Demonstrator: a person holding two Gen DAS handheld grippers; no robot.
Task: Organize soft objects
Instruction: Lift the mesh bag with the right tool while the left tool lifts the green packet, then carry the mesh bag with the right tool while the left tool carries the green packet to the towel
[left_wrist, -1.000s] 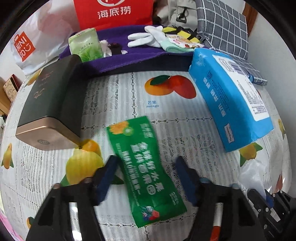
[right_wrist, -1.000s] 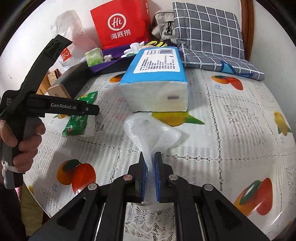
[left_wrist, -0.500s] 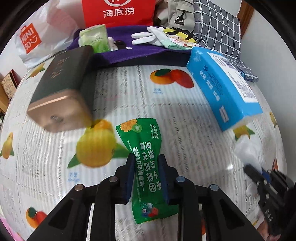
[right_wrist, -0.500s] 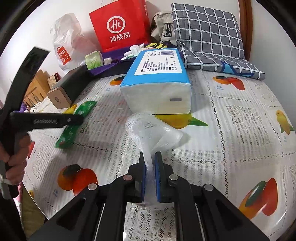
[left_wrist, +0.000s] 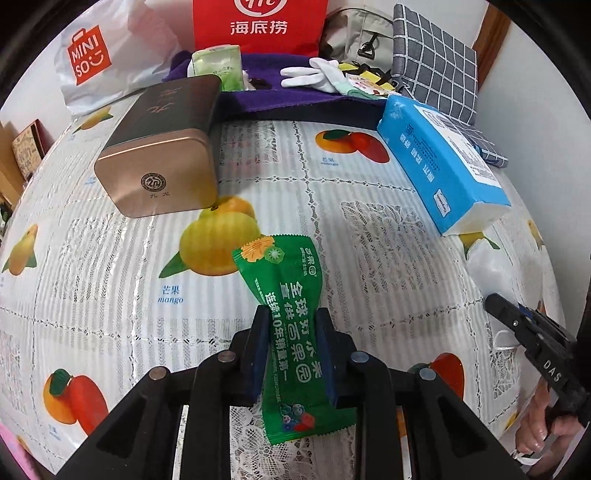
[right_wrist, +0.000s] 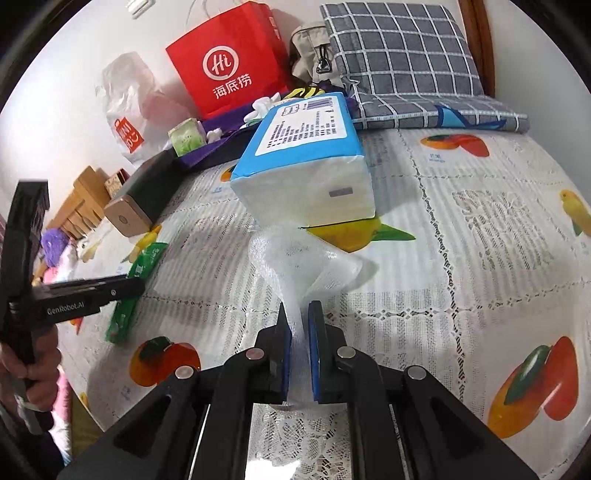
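Left tongs (left_wrist: 291, 321): clenched on green sachet (left_wrist: 295, 328), over the counter (left_wrist: 110, 258). Right tongs (right_wrist: 298, 314): clenched on white mesh wrap (right_wrist: 303, 262), before blue tissue pack (right_wrist: 306, 162). Beyond: gold tin (left_wrist: 159, 155), red bag (right_wrist: 229, 59).

Bright, even light; soft shadows, strong fisheye bending with dark corners, faint horizontal banding.

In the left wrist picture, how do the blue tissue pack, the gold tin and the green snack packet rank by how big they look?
Largest to smallest, as they look:
1. Gold tin and blue tissue pack: about alike, so I do not rank them.
2. Green snack packet: smaller, though it is nearest the camera, so it may be smaller still in truth.
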